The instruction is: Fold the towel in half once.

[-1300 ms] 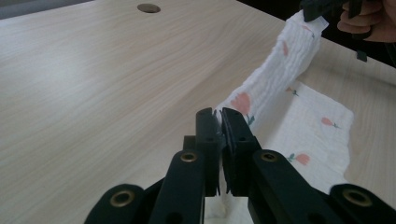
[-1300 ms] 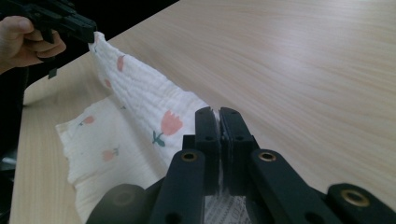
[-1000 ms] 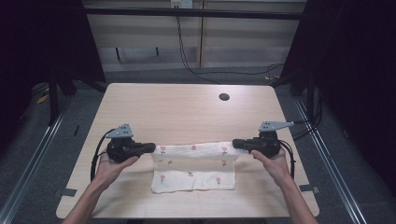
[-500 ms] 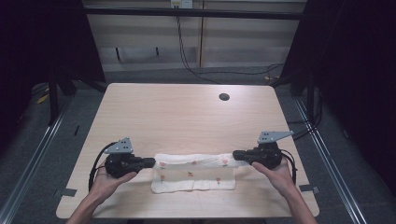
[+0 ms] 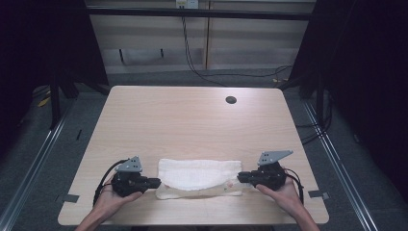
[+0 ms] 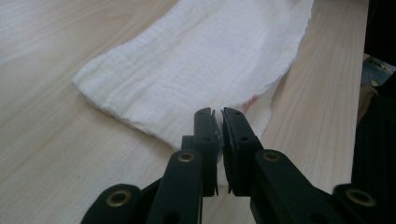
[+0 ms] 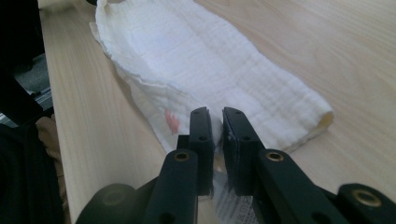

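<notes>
Both grippers have dropped toward the near edge of the wooden table (image 5: 144, 120) since the earlier frames, and the white cloth (image 5: 199, 174) is now folded over into a narrower strip lying flat between them. Left gripper (image 5: 155, 182) pinches the cloth's left end, jaws nearly together with fabric between the pads; right gripper (image 5: 240, 177) has just been opening, fabric still in the narrow gap at the right end. Cloth is crinkled gauze with small pink marks, edges uneven.
</notes>
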Tool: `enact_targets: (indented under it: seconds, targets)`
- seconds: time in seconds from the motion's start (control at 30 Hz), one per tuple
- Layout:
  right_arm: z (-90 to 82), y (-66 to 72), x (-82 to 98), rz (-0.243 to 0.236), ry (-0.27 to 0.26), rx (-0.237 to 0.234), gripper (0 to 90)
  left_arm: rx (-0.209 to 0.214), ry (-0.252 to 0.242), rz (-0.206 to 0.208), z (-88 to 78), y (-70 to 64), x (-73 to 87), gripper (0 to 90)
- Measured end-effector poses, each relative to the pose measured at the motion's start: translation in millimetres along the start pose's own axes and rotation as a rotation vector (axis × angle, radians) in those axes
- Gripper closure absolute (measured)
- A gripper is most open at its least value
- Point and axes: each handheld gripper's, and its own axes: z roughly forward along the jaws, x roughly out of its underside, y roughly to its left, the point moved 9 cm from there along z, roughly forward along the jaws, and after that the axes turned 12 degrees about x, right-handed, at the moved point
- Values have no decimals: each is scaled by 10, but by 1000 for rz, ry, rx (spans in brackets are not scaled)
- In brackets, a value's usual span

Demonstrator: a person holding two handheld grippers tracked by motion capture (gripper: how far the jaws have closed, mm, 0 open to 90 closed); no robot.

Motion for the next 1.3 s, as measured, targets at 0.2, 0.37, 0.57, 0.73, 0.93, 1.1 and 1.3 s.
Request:
enact_targets:
  seconds: [0.2, 0.37, 0.57, 0.73, 0.93, 1.1, 1.3]
  targets:
    - [-36, 87, 125, 0, 9, 9, 794, 20, 35, 5, 47, -103, 74, 820]
    - [-109, 41, 102, 32, -27, 34, 700, 62, -16, -16, -22, -143, 16, 734]
    - [-147, -68, 25, 67, -62, 62, 635, 35, -7, -24, 26, -53, -40, 701]
    - [67, -322, -1, 98, -11, 144, 615, -61, 39, -38, 182, 240, -109, 701]
    - [386, -481, -15, 88, 55, 174, 599, -54, 80, -38, 282, 272, -47, 691]
    - [536, -576, -68, 84, 85, 212, 637, -40, 90, -25, 321, 252, -53, 665]
    - [587, -616, -64, 130, 96, 160, 882, -14, 86, -36, 341, 231, -66, 635]
